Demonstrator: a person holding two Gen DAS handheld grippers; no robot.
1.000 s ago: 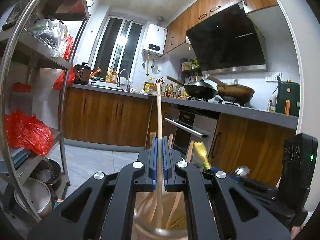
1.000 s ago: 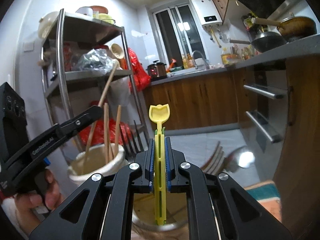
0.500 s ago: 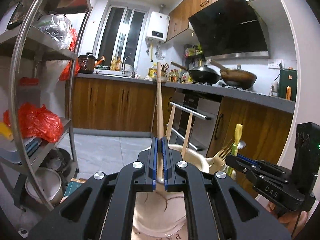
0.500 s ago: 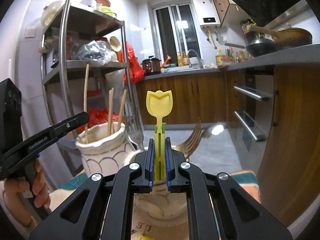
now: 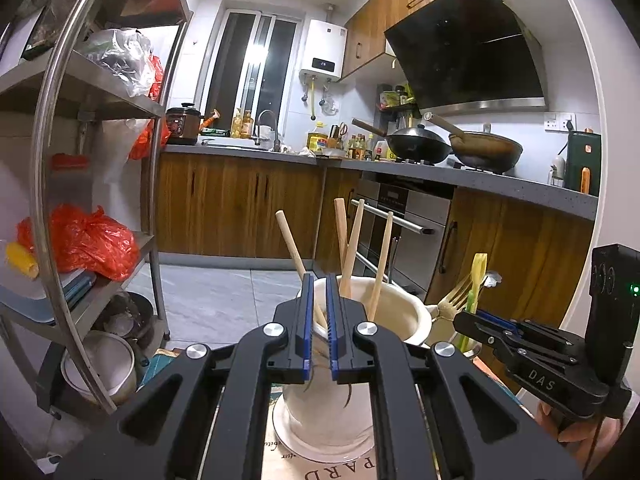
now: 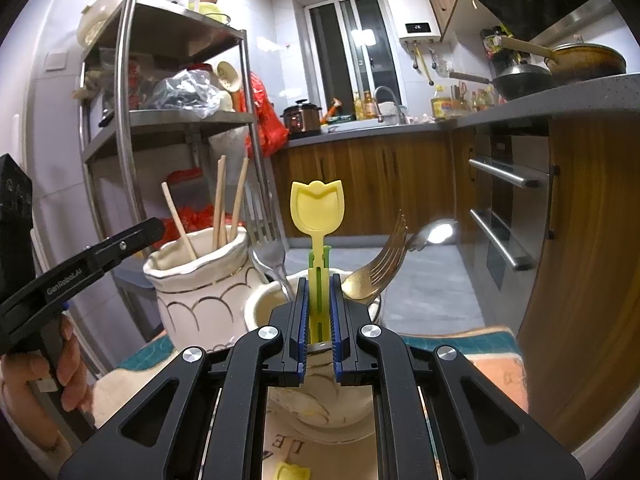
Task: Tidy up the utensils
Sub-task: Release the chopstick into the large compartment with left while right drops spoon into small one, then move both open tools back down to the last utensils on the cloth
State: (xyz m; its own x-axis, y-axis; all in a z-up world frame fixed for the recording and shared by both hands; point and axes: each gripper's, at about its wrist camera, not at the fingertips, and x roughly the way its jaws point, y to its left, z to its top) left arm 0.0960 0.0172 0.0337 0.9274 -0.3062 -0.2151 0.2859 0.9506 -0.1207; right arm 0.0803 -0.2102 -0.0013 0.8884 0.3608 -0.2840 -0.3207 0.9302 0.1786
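In the left wrist view my left gripper [image 5: 319,278] hangs just over the tall white ceramic holder [image 5: 404,300]. Its jaws are opening. A wooden chopstick [image 5: 290,240] leans left between them, free of the pads, beside other chopsticks [image 5: 352,240] in the holder. In the right wrist view my right gripper [image 6: 319,280] is over a shorter white cup [image 6: 264,304]. Its jaws are opening too, with thin gaps either side of the yellow tulip-headed utensil [image 6: 318,204], which stands in the cup. Forks [image 6: 376,272] and a spoon [image 6: 436,230] share that cup.
A steel shelf rack [image 5: 52,160] with red bags [image 5: 88,240] stands to the left. Wooden cabinets, an oven [image 5: 400,216] and woks [image 5: 420,146] line the right. Both pots rest on a printed mat [image 6: 460,344]. A person's hand [image 6: 64,380] holds the left gripper [image 6: 156,226].
Both grippers came down over the pots. The left jaws parted and the upright chopstick tipped to the left into the holder. The right jaws parted slightly around the yellow utensil.
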